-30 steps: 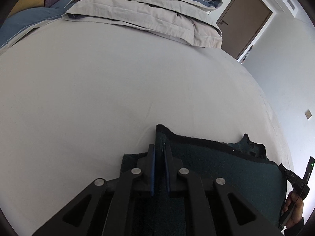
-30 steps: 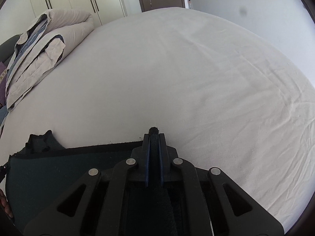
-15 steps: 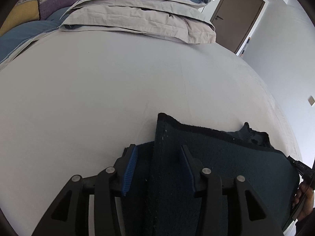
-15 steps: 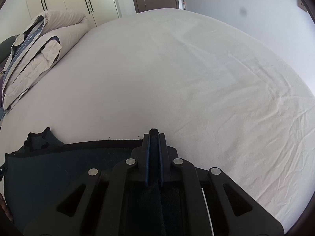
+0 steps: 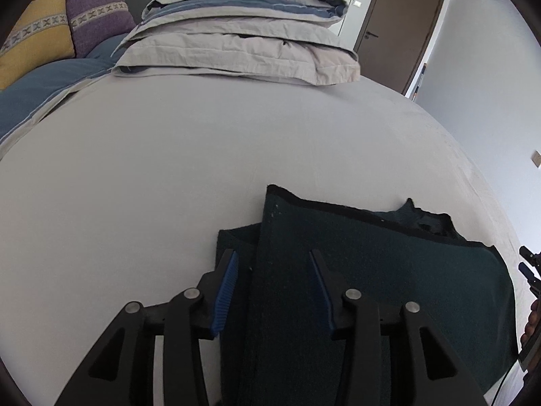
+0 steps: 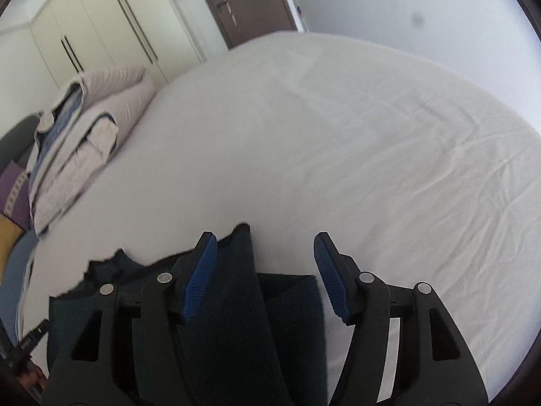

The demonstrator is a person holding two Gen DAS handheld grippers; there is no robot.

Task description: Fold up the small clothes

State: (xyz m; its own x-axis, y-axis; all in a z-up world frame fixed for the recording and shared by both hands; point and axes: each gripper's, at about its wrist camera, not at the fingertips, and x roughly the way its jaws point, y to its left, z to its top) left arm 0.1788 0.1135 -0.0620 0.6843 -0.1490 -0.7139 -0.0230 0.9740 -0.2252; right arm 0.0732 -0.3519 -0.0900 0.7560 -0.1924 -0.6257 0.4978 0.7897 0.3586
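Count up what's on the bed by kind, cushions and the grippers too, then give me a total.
Dark green garment: 1
Folded duvet: 1
Cushions: 2, yellow cushion and purple cushion
Grippers: 2, left gripper and right gripper, both open
Total: 6

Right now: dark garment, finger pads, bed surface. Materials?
Dark garment: looks like napped teal fleece or knit, matte, with a fuzzy black-bound edge. Finger pads: blue, ribbed, probably rubber or soft plastic. Bed sheet: white woven fabric, likely cotton, matte with fine creases.
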